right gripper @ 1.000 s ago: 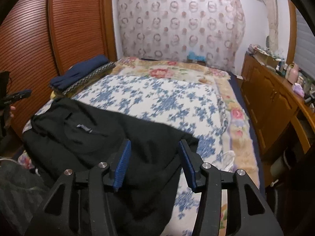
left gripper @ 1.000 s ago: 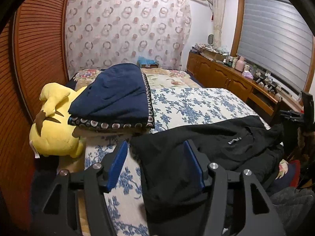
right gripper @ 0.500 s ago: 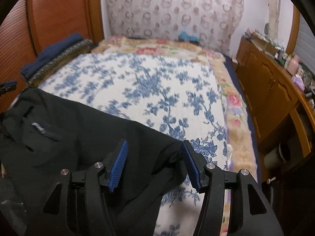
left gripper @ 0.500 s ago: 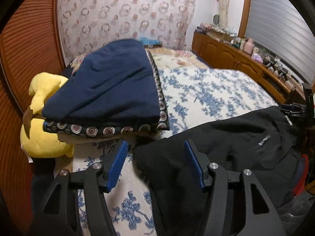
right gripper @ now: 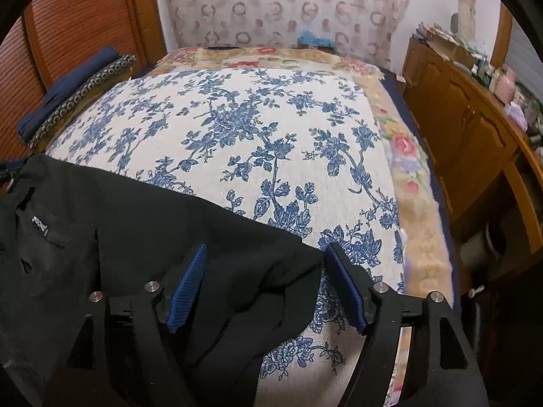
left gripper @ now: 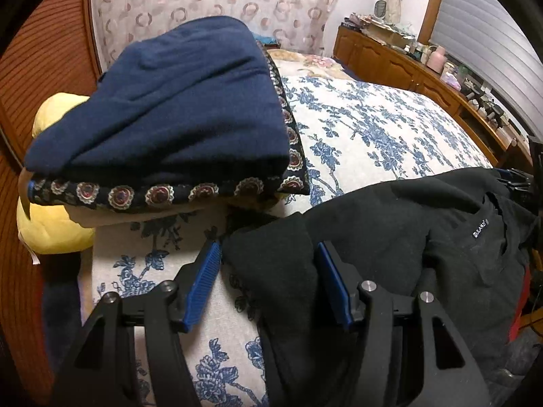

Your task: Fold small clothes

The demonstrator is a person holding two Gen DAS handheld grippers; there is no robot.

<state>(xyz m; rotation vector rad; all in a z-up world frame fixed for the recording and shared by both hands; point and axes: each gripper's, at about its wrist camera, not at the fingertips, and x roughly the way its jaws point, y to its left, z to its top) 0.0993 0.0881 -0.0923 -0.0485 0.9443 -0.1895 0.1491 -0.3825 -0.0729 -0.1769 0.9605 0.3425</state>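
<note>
Corners of the black garment (left gripper: 390, 237) sit between both spread sets of pads; left hand-held gripper (left gripper: 268, 281) should pinch; right hand-held gripper (right gripper: 264, 281), jaws opening, untouching, likewise.

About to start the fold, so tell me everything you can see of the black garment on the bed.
The black garment is soft, matte fabric, spread unfolded across the near edge of the floral bedspread. A small white-lettered label sits beside a seam. One rumpled corner lies between the left gripper pads; the other between the right gripper, whose jaws are opening. Neither pad visibly presses it.
</note>
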